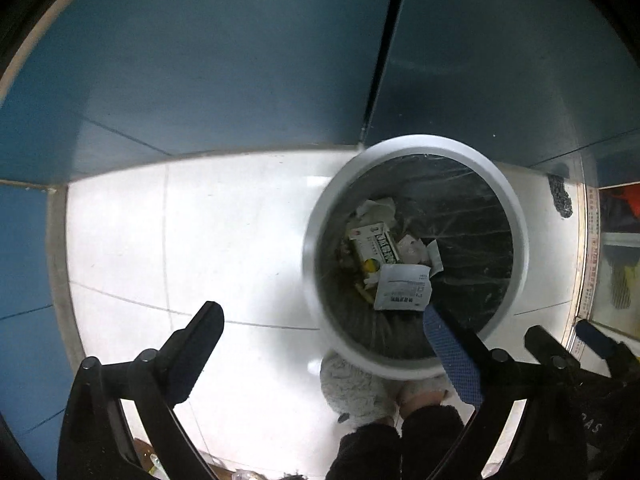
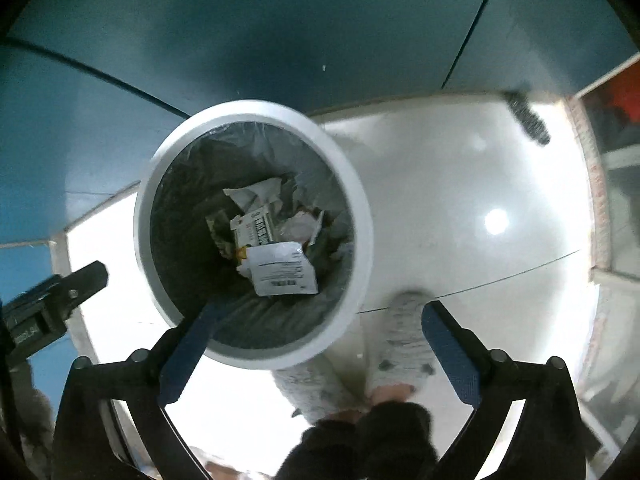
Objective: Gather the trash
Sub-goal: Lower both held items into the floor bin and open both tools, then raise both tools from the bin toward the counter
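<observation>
A white round trash bin (image 1: 516, 208) with a clear liner stands on the white floor by the blue wall; it also shows in the right wrist view (image 2: 360, 196). Inside lie a white sachet (image 1: 404, 294) (image 2: 282, 270), a green-and-white box (image 1: 376, 248) (image 2: 256, 226) and crumpled paper (image 1: 376, 208). My left gripper (image 1: 324, 328) is open and empty, above the bin's near-left rim. My right gripper (image 2: 324, 320) is open and empty, above the bin's near rim. The right gripper shows at the left view's lower right (image 1: 568, 344); the left gripper shows at the right view's left edge (image 2: 60, 296).
White tiled floor (image 1: 200, 240) runs up to blue wall panels (image 1: 240, 60). The person's grey fuzzy slippers (image 2: 404, 340) stand just in front of the bin. A dark brush-like item (image 2: 528, 118) lies by the wall. A shelf or cabinet edge (image 1: 592, 260) is at right.
</observation>
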Tool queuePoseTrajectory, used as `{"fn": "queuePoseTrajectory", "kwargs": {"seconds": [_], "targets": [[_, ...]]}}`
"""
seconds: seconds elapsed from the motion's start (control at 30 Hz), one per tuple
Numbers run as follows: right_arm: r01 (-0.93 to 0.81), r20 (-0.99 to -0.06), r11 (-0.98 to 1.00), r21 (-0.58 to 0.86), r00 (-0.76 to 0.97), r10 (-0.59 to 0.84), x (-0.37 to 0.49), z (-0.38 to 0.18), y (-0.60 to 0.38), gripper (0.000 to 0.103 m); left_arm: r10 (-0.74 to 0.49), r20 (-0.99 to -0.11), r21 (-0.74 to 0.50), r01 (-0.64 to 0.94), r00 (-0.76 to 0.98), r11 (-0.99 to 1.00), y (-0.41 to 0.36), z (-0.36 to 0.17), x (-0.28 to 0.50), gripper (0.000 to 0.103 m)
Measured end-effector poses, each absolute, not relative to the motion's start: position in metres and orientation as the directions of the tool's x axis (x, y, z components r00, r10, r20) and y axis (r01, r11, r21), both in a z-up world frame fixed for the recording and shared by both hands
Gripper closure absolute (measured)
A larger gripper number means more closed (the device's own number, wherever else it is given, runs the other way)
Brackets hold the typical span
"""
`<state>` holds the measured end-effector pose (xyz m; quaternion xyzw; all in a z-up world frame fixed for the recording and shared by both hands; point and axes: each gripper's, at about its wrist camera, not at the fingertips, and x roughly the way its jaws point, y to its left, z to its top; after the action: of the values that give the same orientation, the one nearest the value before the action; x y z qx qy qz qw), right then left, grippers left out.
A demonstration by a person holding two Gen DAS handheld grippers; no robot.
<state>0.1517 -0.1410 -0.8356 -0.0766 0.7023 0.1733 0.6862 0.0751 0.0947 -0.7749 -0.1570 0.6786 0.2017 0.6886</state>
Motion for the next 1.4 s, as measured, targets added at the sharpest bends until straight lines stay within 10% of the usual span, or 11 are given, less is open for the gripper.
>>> {"fn": "queuePoseTrajectory", "kwargs": {"seconds": [0.93, 1.4], "targets": [[-0.451, -0.988, 0.891, 0.052, 0.109, 0.113, 0.076, -0.39, -0.195, 0.0, 0.104, -0.986, 0.032, -0.457, 0.133, 0.889, 0.019, -0.388, -0.007, 0.001], [-0.461, -0.963, 0.876, 0.145, 0.139, 0.232, 0.062, -0.258, -0.198, 0.0, 0.185, -0.951, 0.042, -0.492, 0.246, 0.869, 0.028, -0.287, -0.014, 0.001]]}}
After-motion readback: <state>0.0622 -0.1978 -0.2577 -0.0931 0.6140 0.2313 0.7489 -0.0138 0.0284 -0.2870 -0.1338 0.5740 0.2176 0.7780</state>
